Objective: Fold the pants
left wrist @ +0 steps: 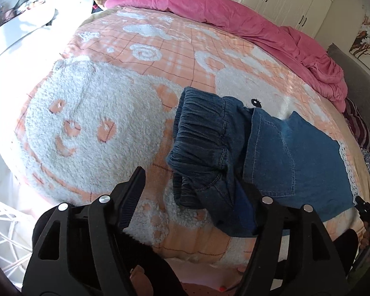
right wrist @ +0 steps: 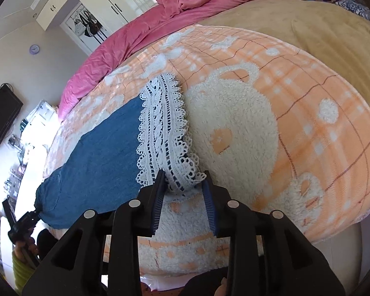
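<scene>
Pants (left wrist: 283, 148) lay on blanket (left wrist: 91, 113) at 3 o'clock. Left gripper (left wrist: 197, 192) was spread around waistband (left wrist: 199, 133); right gripper (right wrist: 183, 185) was spread around lace hem (right wrist: 165, 128). Shallow bite risked cloth slipping

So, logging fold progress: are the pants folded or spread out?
Partly folded: the pants lie lengthwise, legs stacked, lace hems together, waistband bunched.

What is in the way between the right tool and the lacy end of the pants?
Nothing visible. The right tool is already at the lace hem of the pants, its fingers open on either side of the lace's corner.
</scene>
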### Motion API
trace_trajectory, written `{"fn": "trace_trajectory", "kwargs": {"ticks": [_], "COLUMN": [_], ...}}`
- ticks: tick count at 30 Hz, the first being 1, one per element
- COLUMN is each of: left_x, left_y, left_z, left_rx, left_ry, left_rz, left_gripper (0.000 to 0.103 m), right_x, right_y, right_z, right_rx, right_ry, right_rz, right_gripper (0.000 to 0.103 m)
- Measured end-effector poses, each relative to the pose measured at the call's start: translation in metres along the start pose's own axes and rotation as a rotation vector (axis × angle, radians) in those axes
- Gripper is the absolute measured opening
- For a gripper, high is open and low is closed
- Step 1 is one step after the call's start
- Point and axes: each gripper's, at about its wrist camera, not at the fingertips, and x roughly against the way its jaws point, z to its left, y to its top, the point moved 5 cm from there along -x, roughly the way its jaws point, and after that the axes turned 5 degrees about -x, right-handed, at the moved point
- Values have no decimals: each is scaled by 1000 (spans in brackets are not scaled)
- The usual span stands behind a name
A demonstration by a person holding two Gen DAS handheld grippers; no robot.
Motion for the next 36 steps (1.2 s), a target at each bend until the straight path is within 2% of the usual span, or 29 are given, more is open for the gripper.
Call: {"fn": "trace_trajectory", "kwargs": {"ticks": [3,7,8,11,15,16,21,23,31,36], "left_x": [18,46,53,63,61,57,31,18,-50,-84], "left_y": [3,12,15,22,29,30,39,41,24,0], "left_z": [2,3,0,-14,-52,-63,-127,-150,-216,-213], "left_rx": [-21,-56,-62,-91,-157,-177,-290,-326,-425,-474], "left_ry": [15,54,56,38,-16,-29,-102,-124,-171,-104], "left_rz": [-35,-114,-133,-167,-180,-177,-159,-150,-44,39], "left_gripper": [65,68,68,70,74,75,75,77,77,77], "right_x": [12,33,36,39,22,14,-18,-32,-74,-83], "right_y": [2,8,9,8,2,1,-1,-6,-33,-36], "right_z": [-2,5,11,41,94,108,162,172,156,136], "right_rx": [23,57,74,160,299,335,446,472,521,557], "right_ry": [-57,-82,-82,-67,-28,-19,41,32,-45,-159], "right_rz": [-33,-116,-133,-175,-157,-144,-115,-102,1,-8], "right_gripper": [42,43,45,53,60,66,71,74,76,80]}}
